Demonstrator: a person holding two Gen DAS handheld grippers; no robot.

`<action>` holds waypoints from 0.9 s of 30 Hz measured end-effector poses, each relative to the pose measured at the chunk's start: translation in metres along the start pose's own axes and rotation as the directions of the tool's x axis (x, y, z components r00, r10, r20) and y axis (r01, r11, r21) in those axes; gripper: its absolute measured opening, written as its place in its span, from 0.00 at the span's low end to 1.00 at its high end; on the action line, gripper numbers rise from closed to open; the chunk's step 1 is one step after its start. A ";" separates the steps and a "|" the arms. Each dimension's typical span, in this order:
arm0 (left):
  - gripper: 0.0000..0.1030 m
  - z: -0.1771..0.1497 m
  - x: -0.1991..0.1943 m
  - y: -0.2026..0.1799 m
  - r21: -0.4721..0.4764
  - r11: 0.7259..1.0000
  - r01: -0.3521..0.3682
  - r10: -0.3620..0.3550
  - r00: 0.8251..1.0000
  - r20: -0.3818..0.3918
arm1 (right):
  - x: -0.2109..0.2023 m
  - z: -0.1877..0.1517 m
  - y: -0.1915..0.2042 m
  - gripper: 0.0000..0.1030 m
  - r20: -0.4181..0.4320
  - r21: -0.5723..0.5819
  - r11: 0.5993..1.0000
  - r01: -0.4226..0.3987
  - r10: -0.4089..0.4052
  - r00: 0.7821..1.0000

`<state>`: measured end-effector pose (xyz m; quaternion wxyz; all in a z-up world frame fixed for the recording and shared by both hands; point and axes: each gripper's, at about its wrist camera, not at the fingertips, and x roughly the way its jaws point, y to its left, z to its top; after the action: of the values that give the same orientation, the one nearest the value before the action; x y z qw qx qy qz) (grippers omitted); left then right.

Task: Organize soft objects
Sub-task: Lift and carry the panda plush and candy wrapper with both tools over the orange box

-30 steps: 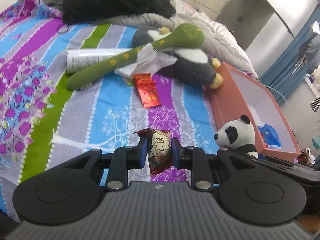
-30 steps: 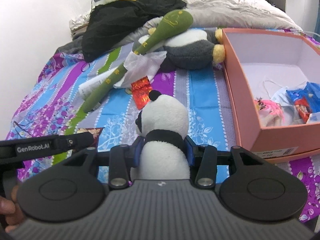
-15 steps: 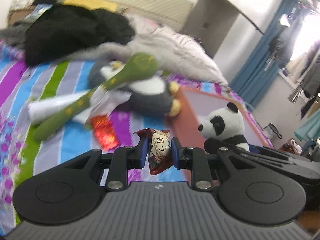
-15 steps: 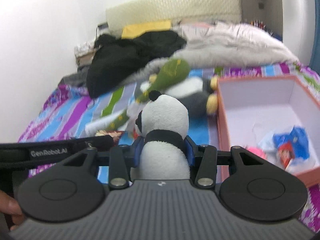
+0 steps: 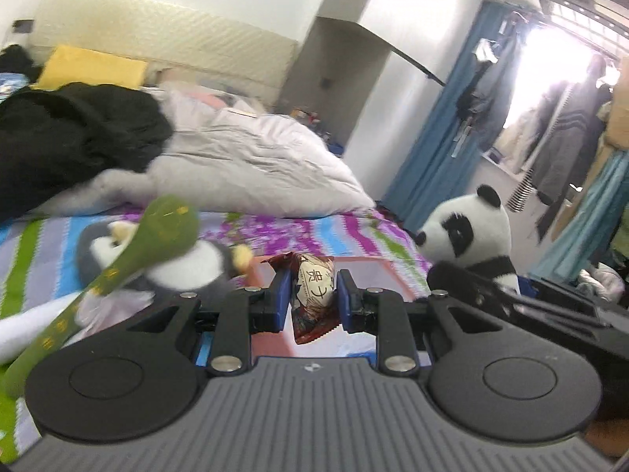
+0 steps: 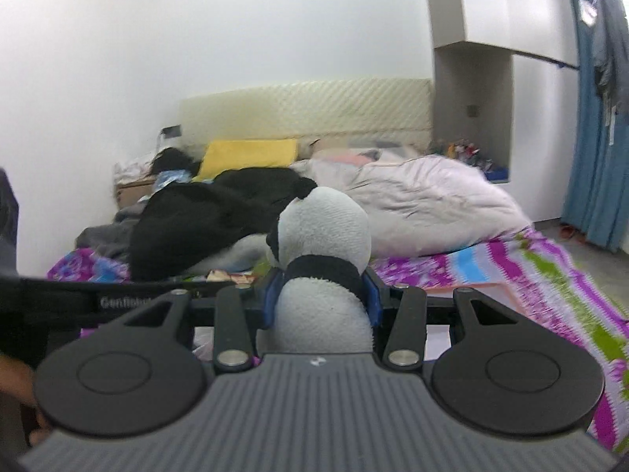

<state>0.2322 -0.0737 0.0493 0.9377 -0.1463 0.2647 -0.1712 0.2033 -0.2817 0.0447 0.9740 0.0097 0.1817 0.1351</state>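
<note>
Plainly, the left tongs (image 5: 313, 295) are closed on a small crinkly red-and-white snack packet (image 5: 314, 297), light but slippery, held at mid-body above the salmon-pink cardboard box (image 5: 387, 275). The right tongs (image 6: 320, 301) pinch a soft black-and-white plush panda (image 6: 322, 251) around its squashy neck. The box's rim lies just below; open air above the striped bedspread (image 6: 550, 271) leaves room to lower both.

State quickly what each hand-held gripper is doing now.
Left hand-held gripper: shut on red-and-white foil snack packet.
Right hand-held gripper: shut on black-and-white plush panda.
</note>
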 end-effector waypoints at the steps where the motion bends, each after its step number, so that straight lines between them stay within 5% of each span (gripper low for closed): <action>1: 0.29 0.005 0.007 -0.005 0.002 1.000 0.013 -0.013 1.000 -0.003 | 0.002 0.002 -0.007 0.45 -0.004 0.002 1.000 0.009 -0.009 1.000; 10: 0.29 0.016 0.093 -0.054 0.071 0.993 0.092 -0.081 0.986 -0.147 | 0.036 -0.005 -0.080 0.45 -0.128 0.089 0.992 0.086 -0.074 0.989; 27: 0.29 -0.073 0.248 -0.056 0.062 0.994 0.088 -0.046 0.864 -0.502 | 0.106 -0.100 -0.153 0.46 -0.429 0.202 0.970 0.137 -0.039 0.903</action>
<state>0.3777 -0.2366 -0.1005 0.8359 -0.0673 0.4858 -0.2464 0.3025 -0.4040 -0.0964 0.9092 0.0833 0.4022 0.0679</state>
